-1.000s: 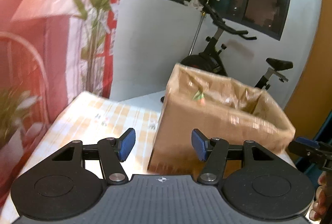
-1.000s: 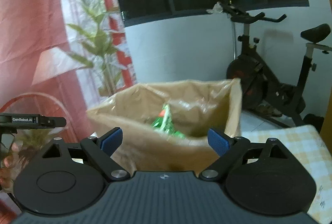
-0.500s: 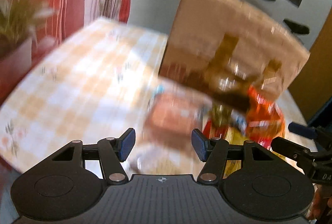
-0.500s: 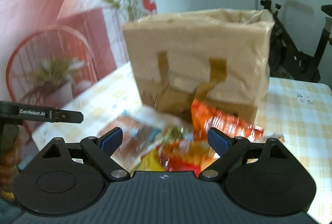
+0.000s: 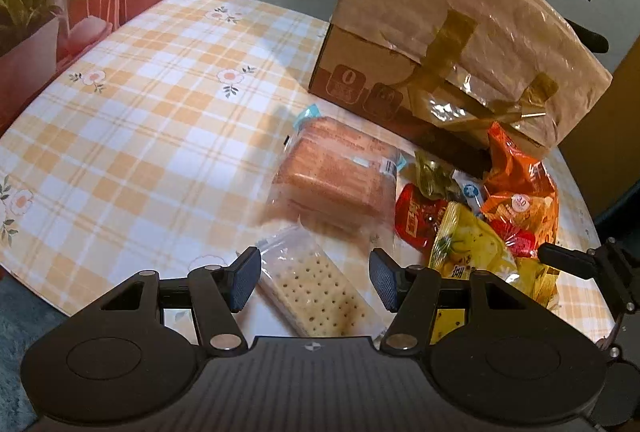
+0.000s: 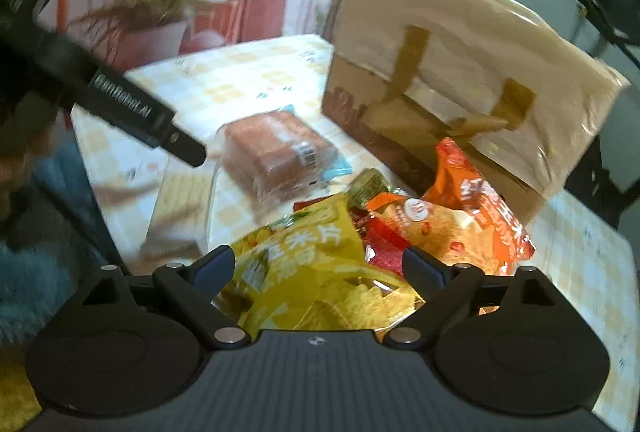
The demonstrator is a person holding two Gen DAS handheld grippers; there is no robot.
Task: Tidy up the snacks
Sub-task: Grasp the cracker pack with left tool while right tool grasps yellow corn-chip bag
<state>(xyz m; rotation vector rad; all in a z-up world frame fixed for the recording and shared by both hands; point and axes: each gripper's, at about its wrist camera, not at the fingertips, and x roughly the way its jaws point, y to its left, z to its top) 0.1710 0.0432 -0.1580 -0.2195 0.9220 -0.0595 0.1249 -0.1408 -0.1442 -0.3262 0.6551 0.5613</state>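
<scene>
Both tongs dropped from box rim — snacks now below, open

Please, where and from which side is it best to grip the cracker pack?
Probably across its long sides, near the middle, coming down from above. The cracker pack lies flat and narrow on the table, already between the open jaws of the left gripper, clear of other snacks.

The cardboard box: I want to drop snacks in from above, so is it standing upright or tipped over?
Upright. The cardboard box rests on its base on the checked tablecloth, with its liner folded down and taped outside. Its open top is out of view.
</scene>
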